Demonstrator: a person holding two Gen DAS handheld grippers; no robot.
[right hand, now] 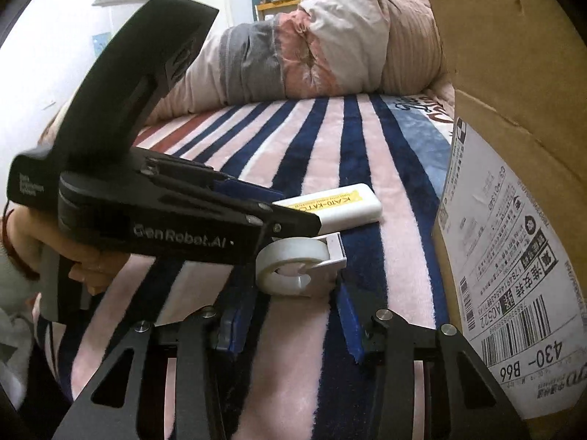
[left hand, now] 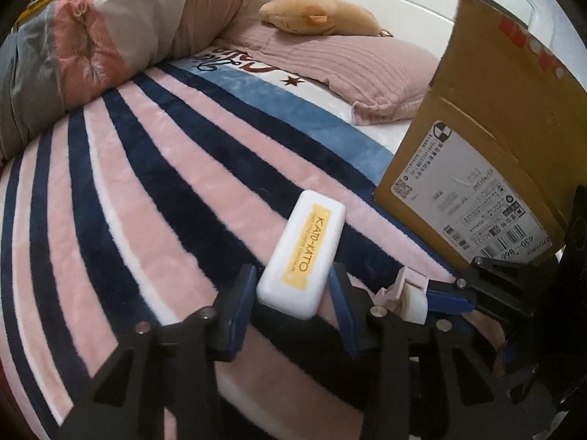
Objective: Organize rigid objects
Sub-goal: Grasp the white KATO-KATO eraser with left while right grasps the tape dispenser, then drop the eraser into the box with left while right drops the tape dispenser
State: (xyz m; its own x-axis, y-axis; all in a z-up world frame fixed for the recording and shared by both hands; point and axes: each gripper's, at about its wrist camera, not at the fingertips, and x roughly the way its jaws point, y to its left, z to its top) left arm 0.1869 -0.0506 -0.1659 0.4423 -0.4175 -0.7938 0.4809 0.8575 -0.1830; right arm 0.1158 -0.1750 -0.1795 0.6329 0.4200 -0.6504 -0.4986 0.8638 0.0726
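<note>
A white rectangular case [left hand: 301, 253] with a yellow KATO-KATO label lies on the striped bed. My left gripper [left hand: 293, 286] is open, its blue fingers on either side of the case's near end. The case also shows in the right wrist view [right hand: 337, 206], with the left gripper [right hand: 279, 205] over its end. A white tape dispenser [right hand: 297, 266] lies on the blanket between the open fingers of my right gripper [right hand: 293, 315]. The dispenser also shows in the left wrist view [left hand: 411, 299], with the right gripper [left hand: 422, 289] at it.
A large cardboard box [left hand: 488, 139] with a shipping label stands on the bed at the right, and it also shows in the right wrist view [right hand: 513, 146]. A rolled quilt [left hand: 110, 29], a pink pillow [left hand: 348, 62] and a plush toy [left hand: 319, 14] lie at the bed's far end.
</note>
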